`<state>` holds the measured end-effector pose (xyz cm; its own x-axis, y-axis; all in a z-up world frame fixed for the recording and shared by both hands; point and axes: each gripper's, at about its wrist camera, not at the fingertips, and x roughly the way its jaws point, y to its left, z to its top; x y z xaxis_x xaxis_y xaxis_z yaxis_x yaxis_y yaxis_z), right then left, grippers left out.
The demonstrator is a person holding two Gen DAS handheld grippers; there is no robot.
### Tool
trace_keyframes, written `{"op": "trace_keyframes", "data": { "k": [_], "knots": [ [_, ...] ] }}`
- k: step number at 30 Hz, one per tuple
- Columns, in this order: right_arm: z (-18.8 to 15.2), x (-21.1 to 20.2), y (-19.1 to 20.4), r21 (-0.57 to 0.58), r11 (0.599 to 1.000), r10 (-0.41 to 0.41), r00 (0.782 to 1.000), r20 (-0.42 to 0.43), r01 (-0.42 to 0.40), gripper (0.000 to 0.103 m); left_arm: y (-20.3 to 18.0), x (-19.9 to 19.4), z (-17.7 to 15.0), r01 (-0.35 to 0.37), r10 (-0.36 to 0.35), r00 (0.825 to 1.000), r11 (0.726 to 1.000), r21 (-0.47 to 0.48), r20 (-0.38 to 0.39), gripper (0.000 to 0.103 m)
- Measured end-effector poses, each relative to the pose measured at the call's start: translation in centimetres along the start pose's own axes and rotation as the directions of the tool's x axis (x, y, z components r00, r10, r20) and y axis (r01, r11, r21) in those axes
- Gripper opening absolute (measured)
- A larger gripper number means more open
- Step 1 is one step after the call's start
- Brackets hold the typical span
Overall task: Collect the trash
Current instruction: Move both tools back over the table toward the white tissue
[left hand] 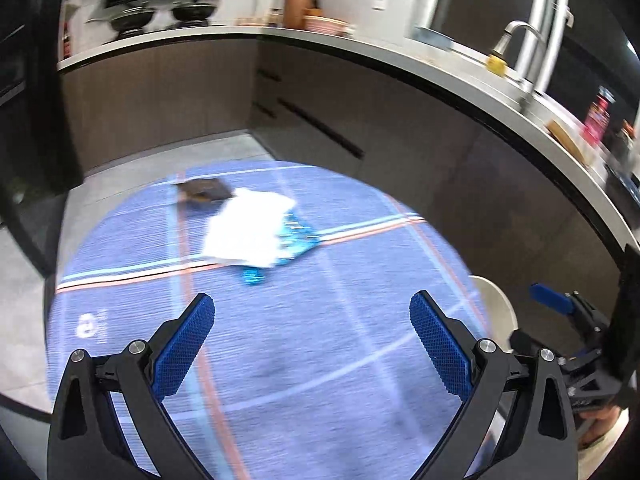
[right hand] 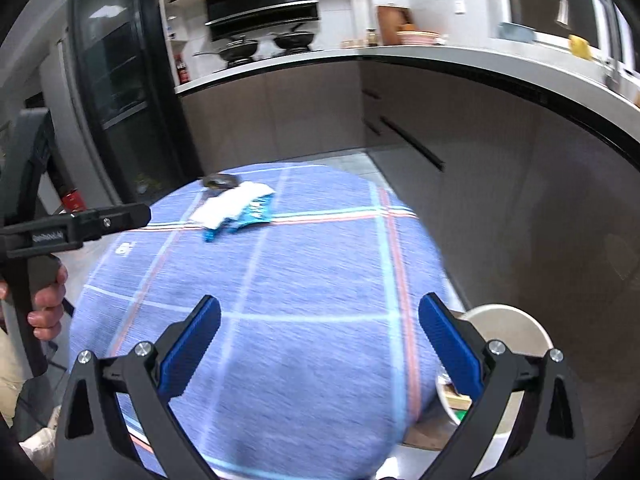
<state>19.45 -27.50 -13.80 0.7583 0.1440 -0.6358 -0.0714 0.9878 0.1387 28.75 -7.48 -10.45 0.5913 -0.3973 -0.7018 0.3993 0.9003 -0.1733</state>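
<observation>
A crumpled white paper (left hand: pixel 246 228) lies on the far part of a round table with a blue plaid cloth (left hand: pixel 320 340). A blue snack wrapper (left hand: pixel 298 238) sticks out from under it, and a dark wrapper (left hand: pixel 204 192) lies just behind. The same pile shows in the right wrist view: white paper (right hand: pixel 230 202), blue wrapper (right hand: pixel 254 212), dark wrapper (right hand: pixel 220 181). My left gripper (left hand: pixel 312 312) is open and empty, held above the near half of the table. My right gripper (right hand: pixel 320 316) is open and empty, also short of the pile.
A white round bin (right hand: pixel 506 334) with its lid up stands on the floor at the table's right edge; it also shows in the left wrist view (left hand: pixel 494 300). Kitchen cabinets and a countertop (left hand: pixel 360 46) curve behind the table. A dark glass door (right hand: pixel 116 80) stands at left.
</observation>
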Motion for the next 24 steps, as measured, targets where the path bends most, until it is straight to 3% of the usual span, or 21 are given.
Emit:
{"op": "trace_keyframes", "data": {
  "k": [8,17,24],
  "knots": [
    [2.4,4.5,5.0,-0.046,0.996,0.07,0.996,-0.064,-0.073,0.1,6.1,0.6,0.7,-0.057,0.057,0.998,0.998,-0.028,-0.02,0.095],
    [3.7,8.1,7.2,-0.079,0.992,0.087,0.989,-0.12,-0.097,0.1,7.3,7.0,3.1,0.002,-0.001,0.995,1.0,0.005,-0.095,0.095],
    [3.8,10.2,7.2,-0.1,0.991,0.074,0.984,-0.162,-0.091,0.1,9.0,11.8,4.5,0.023,-0.03,0.987,0.999,-0.048,-0.157,0.091]
  ]
}}
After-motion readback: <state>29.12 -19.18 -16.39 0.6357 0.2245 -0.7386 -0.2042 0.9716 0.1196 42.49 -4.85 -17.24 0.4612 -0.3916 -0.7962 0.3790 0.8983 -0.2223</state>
